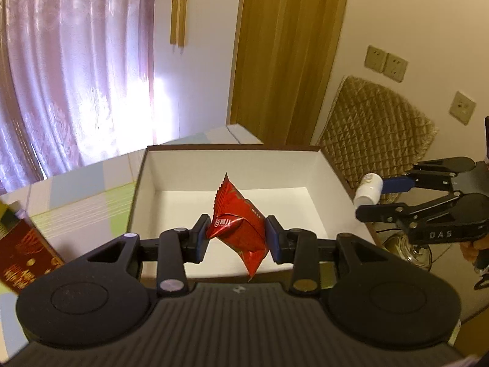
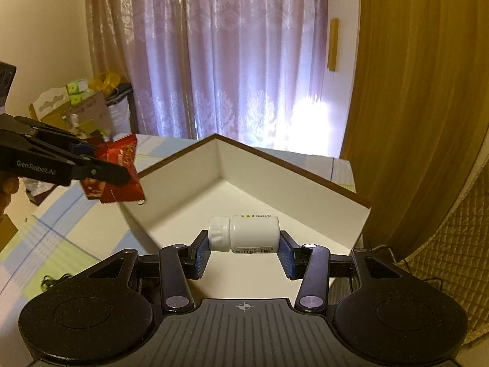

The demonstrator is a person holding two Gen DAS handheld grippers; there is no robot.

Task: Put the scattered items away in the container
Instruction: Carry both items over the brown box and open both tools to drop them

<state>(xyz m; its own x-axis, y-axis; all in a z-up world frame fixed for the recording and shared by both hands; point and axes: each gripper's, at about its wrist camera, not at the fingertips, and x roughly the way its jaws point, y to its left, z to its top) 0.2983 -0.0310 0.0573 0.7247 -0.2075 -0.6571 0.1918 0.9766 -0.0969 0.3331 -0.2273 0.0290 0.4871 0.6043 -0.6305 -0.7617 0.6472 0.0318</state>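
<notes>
1. Red foil crinkles between the fingers of the left gripper [image 1: 237, 235], clamped on a snack packet [image 1: 237, 225] held above the near edge of the open white box [image 1: 143, 189]; a release should drop it inside.
2. White plastic shows in the right wrist view: the right gripper [image 2: 244, 246] pinches a pill bottle [image 2: 244, 234] end to end over the box, apparently ready to let go too.

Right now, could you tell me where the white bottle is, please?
The white bottle lies sideways, clamped in the right gripper, held above the open box; the left wrist view shows it at the box's right side.
</notes>
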